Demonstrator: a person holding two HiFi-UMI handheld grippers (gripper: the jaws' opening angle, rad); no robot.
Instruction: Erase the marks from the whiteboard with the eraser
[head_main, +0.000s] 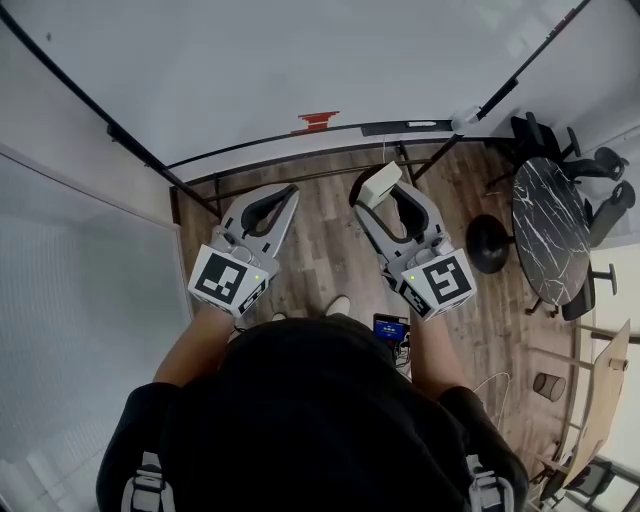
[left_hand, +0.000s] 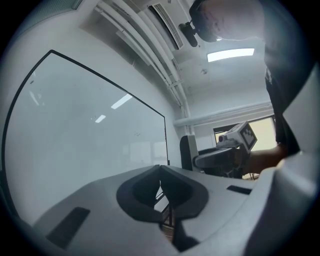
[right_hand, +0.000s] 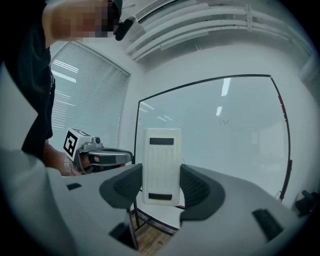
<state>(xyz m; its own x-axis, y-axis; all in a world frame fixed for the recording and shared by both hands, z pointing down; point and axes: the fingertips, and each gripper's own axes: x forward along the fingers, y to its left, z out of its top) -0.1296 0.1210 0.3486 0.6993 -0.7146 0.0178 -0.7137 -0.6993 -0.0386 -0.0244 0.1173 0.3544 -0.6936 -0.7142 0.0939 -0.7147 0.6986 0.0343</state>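
Both forearms reach forward from the torso, bare below dark sleeves: left forearm (head_main: 195, 345), right forearm (head_main: 435, 345). The left gripper (head_main: 290, 192) points ahead and tilts slightly inward. In the left gripper view its jaw tips meet with nothing between them. The right gripper (head_main: 388, 188) also tilts inward, its jaws pressed against the two long sides of the white eraser (right_hand: 161, 155), which stands upright between them. The grippers are side by side, apart and not touching.

Wood floor (head_main: 326, 252), stool (head_main: 490, 243) (black), marble table (head_main: 548, 230)
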